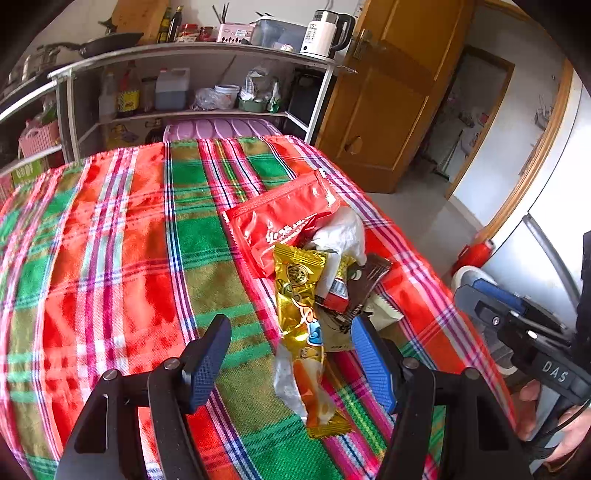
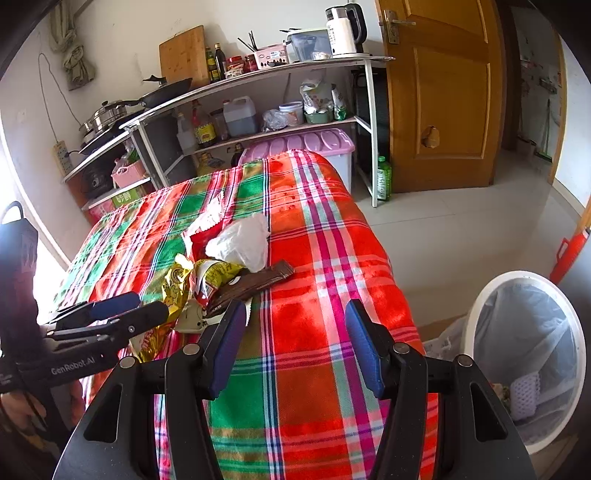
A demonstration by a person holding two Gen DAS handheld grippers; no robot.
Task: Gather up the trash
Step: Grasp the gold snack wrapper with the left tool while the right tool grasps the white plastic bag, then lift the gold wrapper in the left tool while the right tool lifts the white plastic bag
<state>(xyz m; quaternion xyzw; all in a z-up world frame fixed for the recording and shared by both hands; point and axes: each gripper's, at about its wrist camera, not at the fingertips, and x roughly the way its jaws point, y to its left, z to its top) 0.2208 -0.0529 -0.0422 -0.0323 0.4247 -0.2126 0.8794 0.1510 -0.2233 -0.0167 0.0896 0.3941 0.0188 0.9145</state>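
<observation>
A pile of wrappers lies on the plaid tablecloth (image 1: 110,240): a red pouch (image 1: 284,218), a crumpled white plastic bag (image 1: 341,232), a gold wrapper (image 1: 303,325) and a brown wrapper (image 1: 369,280). My left gripper (image 1: 290,354) is open, its jaws either side of the gold wrapper's lower end. My right gripper (image 2: 295,343) is open and empty over the cloth (image 2: 314,295), right of the pile; the white bag (image 2: 243,240) and brown wrapper (image 2: 258,282) lie ahead to its left. The left gripper (image 2: 125,310) shows at the pile's left side in the right wrist view.
A white bin (image 2: 524,354) lined with a clear bag stands on the floor right of the table. Shelves (image 2: 258,92) with bottles, pans and a kettle (image 2: 345,29) stand behind. A pink box (image 2: 306,144) sits at the table's far end. A wooden door (image 2: 443,92) is right.
</observation>
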